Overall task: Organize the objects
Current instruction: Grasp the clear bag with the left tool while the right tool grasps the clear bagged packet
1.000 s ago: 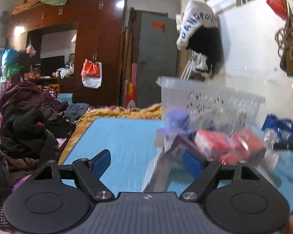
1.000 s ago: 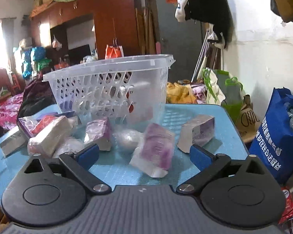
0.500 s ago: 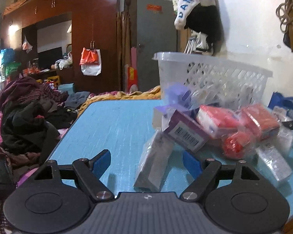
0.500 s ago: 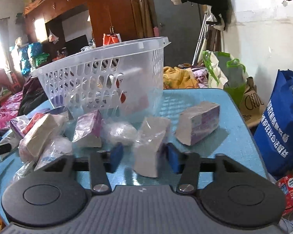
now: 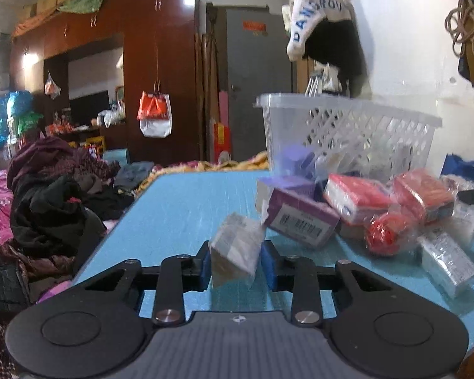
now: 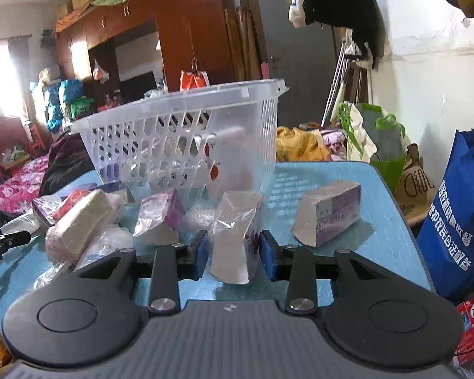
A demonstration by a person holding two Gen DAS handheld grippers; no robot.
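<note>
A blue table (image 5: 180, 205) holds a heap of wrapped packets beside a clear plastic basket (image 5: 347, 120). My left gripper (image 5: 237, 263) is shut on a whitish plastic-wrapped packet (image 5: 237, 246), at the near edge of the heap, in front of a purple box (image 5: 300, 218) and red packs (image 5: 354, 199). In the right wrist view, my right gripper (image 6: 233, 254) has its jaws closing, and both pads press a clear-wrapped grey packet (image 6: 235, 230) standing on the table (image 6: 385, 221). The basket (image 6: 180, 104) stands just behind it, with several items inside.
A purple-and-grey box (image 6: 331, 214) lies to the right of the held packet, and a beige pack (image 6: 82, 218) and a purple wrapped packet (image 6: 161, 214) to its left. A blue bag (image 6: 458, 221) and a green bag (image 6: 379, 139) stand off the table's right edge. Clothes (image 5: 47, 195) are piled to the left.
Both grippers went from wide open to closed: the left one on the whitish packet, the right one on the clear-wrapped grey packet. Neither hand shifted much.
</note>
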